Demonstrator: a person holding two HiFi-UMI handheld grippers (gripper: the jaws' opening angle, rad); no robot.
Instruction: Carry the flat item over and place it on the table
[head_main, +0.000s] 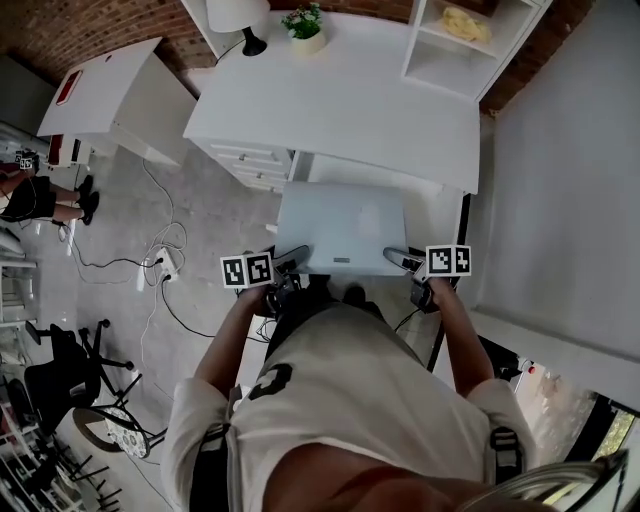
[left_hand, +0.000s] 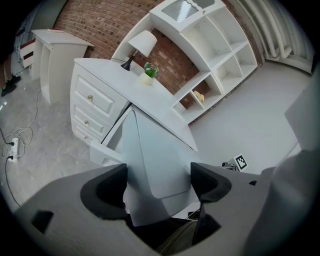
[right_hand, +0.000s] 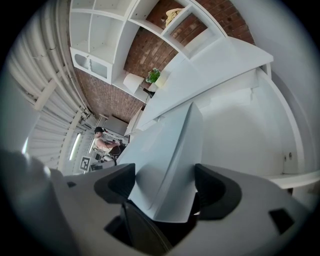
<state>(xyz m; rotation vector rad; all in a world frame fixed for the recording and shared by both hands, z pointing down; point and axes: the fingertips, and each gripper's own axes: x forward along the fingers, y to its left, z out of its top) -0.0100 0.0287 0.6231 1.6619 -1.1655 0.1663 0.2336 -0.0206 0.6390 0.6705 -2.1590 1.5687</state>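
The flat item (head_main: 340, 225) is a thin pale grey panel held level in the air, just in front of the white table (head_main: 340, 100) and below its front edge. My left gripper (head_main: 290, 258) grips its near left corner and my right gripper (head_main: 400, 260) its near right corner. In the left gripper view the panel (left_hand: 155, 160) fills the gap of my left gripper (left_hand: 159, 181), with both pads against it. The right gripper view shows the same: the panel (right_hand: 170, 160) sits wedged in my right gripper (right_hand: 165, 186). The jaws stand wide on both.
On the table's far edge stand a lamp (head_main: 237, 18) and a small potted plant (head_main: 305, 28). A white shelf unit (head_main: 470, 40) rises at its right end, drawers (head_main: 255, 165) sit under its left. Cables and a power strip (head_main: 165, 265) lie on the floor at left.
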